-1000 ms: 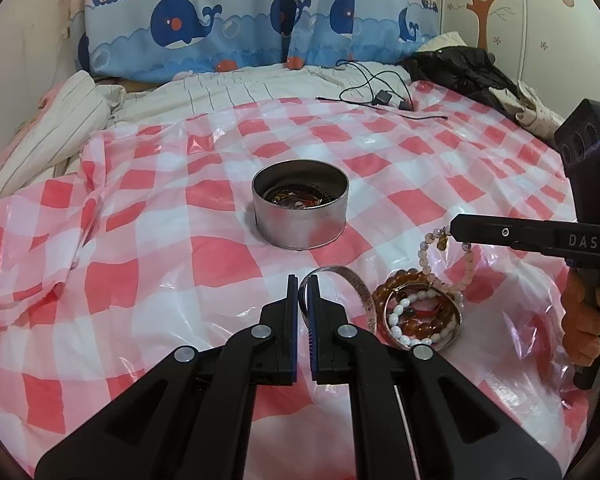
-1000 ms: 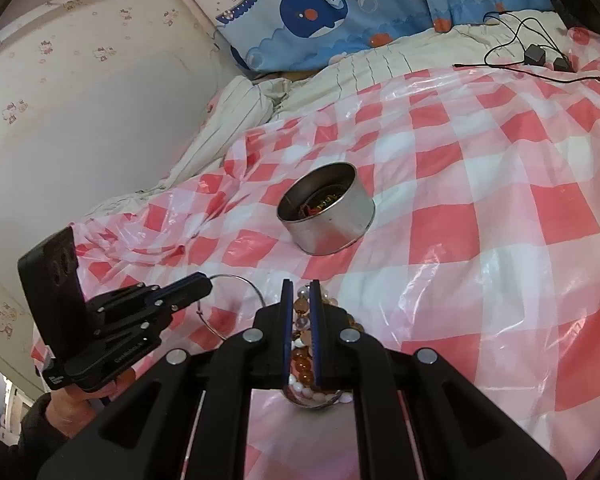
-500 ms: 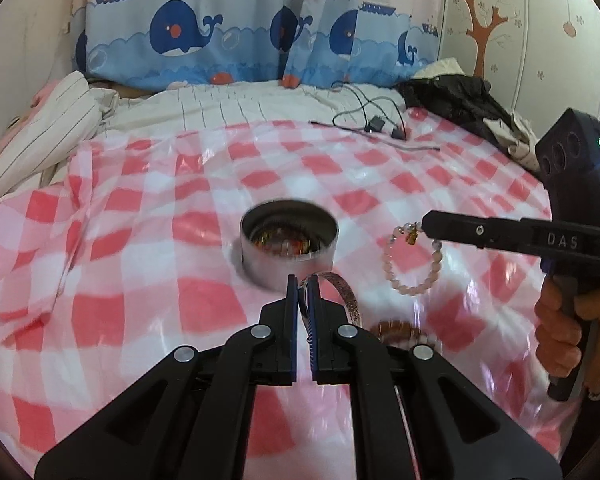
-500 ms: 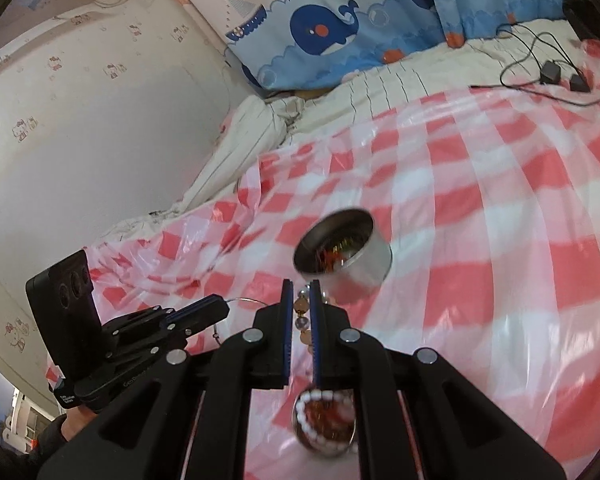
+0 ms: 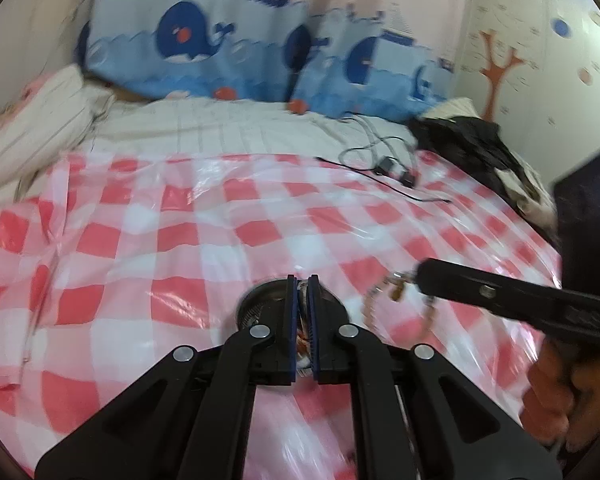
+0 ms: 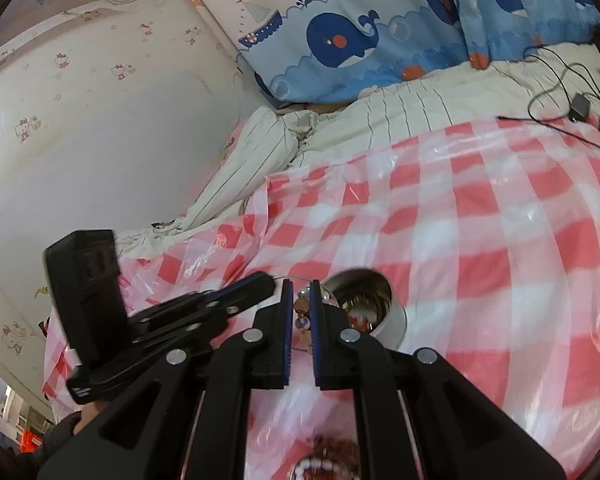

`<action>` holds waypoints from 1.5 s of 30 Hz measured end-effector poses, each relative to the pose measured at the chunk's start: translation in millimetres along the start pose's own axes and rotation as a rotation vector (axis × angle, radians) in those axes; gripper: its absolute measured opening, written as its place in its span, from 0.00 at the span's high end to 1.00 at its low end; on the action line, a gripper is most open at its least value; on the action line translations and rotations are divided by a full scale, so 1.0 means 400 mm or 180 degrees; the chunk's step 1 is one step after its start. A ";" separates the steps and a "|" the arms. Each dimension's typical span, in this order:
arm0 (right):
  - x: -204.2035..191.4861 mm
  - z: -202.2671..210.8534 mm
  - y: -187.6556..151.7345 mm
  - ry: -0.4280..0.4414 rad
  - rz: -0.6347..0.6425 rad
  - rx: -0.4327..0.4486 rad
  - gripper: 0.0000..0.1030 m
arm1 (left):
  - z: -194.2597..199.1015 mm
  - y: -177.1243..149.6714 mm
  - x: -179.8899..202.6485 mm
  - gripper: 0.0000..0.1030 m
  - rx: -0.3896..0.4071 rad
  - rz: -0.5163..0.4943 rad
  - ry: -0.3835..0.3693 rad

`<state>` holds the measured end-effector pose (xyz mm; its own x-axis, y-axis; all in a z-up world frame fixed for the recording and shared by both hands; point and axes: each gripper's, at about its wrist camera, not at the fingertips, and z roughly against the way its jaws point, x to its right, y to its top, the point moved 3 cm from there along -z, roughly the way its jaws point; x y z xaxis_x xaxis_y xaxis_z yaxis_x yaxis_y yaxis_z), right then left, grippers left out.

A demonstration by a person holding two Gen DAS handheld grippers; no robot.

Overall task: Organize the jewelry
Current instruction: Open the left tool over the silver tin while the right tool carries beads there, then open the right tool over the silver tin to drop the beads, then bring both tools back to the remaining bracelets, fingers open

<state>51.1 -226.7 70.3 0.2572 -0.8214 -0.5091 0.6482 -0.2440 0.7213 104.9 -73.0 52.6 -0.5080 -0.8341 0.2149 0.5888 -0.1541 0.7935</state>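
- A round metal tin [image 6: 374, 300] sits on the red-and-white checked plastic sheet [image 6: 500, 240] spread over the bed, with jewelry pieces inside it.
- The left tool [image 5: 302, 316] hangs just above the tin, its blue-padded jaws nearly together; a thin metal bangle [image 6: 296, 279] juts from its tip, though blur hides whether the pads clamp it.
- The right tool [image 6: 301, 312], just beside the tin, is closed on a beaded bracelet [image 5: 396, 300], whose loop dangles clear of the sheet.
- A hand [image 5: 568, 392] grips the right tool's handle.
- A pile of amber and white bead bracelets [image 6: 328, 460] lies on the sheet, nearer the camera than the tin.
- Black cables with small plugs [image 5: 388, 166] lie well beyond the tin, near the whale-print curtain [image 5: 260, 64].
- Striped bedding [image 6: 268, 152] bunches behind the tin, by the wall.
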 end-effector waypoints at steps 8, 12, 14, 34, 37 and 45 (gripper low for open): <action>0.018 -0.093 0.029 0.0174 -0.0183 -0.0077 0.92 | -0.069 -0.048 -0.094 0.79 -0.0380 0.0113 0.0181; 0.058 -0.151 0.027 -0.0245 -0.0179 -0.0222 0.80 | -0.036 -0.063 -0.138 0.72 -0.0380 0.0237 0.0256; 0.099 -0.179 0.013 -0.0550 -0.0263 -0.0343 0.68 | -0.027 -0.066 -0.142 0.67 -0.0384 0.0241 0.0260; 0.190 0.152 -0.088 -0.0595 -0.0839 0.0088 0.53 | -0.156 -0.039 0.026 0.52 -0.0602 -0.0135 -0.0337; 0.208 0.165 -0.085 -0.0591 -0.0966 0.0120 0.53 | -0.139 -0.081 0.067 0.51 -0.0706 -0.0374 -0.0359; 0.200 0.180 -0.112 -0.0556 -0.0999 0.0112 0.50 | -0.079 -0.075 0.024 0.45 -0.0578 -0.0195 -0.0135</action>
<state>-8.9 -318.4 31.0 -0.0788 -0.7787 -0.6224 0.6504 -0.5134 0.5599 102.1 -93.3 12.7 -0.5703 -0.7976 0.1963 0.6576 -0.3002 0.6909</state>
